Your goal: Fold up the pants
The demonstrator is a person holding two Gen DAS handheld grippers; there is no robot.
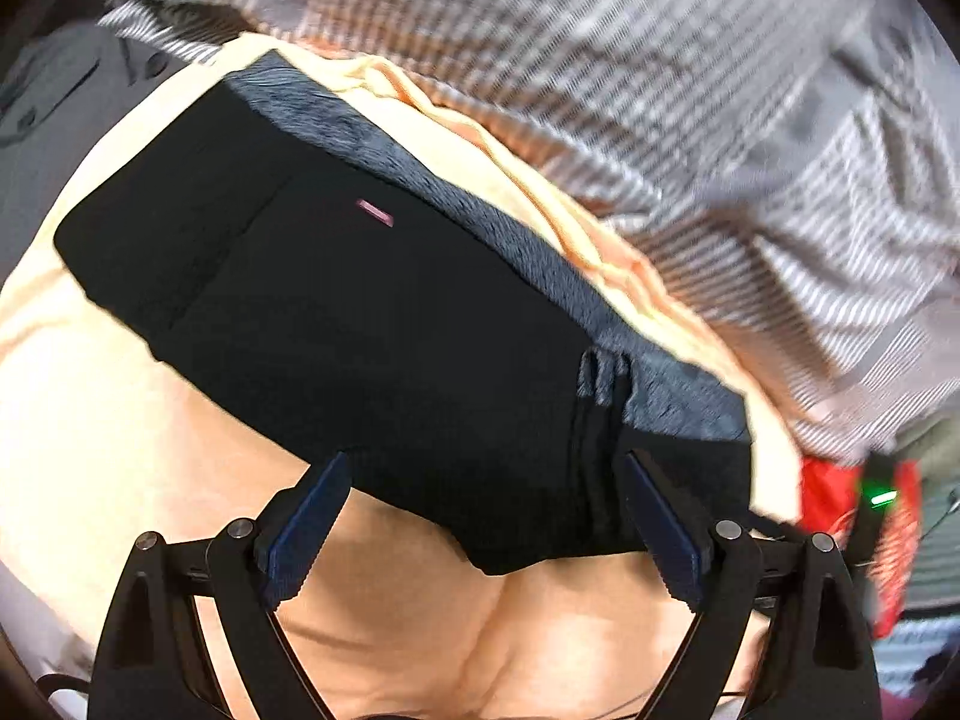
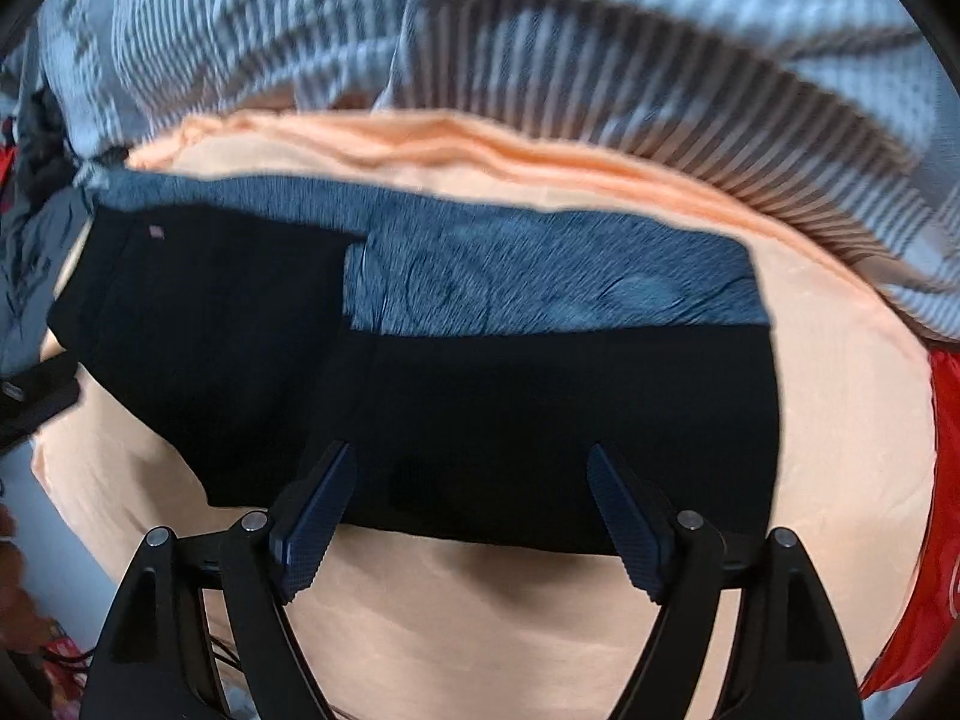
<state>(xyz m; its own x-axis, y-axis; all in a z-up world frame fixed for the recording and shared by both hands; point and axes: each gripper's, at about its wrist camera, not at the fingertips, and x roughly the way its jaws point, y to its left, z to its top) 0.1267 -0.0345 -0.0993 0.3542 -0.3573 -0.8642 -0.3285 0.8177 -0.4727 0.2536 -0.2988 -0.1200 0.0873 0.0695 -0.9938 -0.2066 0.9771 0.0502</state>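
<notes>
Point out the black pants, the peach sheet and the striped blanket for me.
pants (image 2: 480,408): right wrist view, black outer fabric near the middle.
peach sheet (image 2: 480,618): right wrist view, bare stretch below the pants.
striped blanket (image 1: 600,60): left wrist view, upper folds.

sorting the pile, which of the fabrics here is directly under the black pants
The plain peach sheet: the black pants lie flat on it. The grey striped fabric is bunched behind, and the red cloth sits off its edge.

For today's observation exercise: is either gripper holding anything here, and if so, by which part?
Nothing is held. The left gripper and right gripper are both open above the black pants, clamping no fabric.
</notes>
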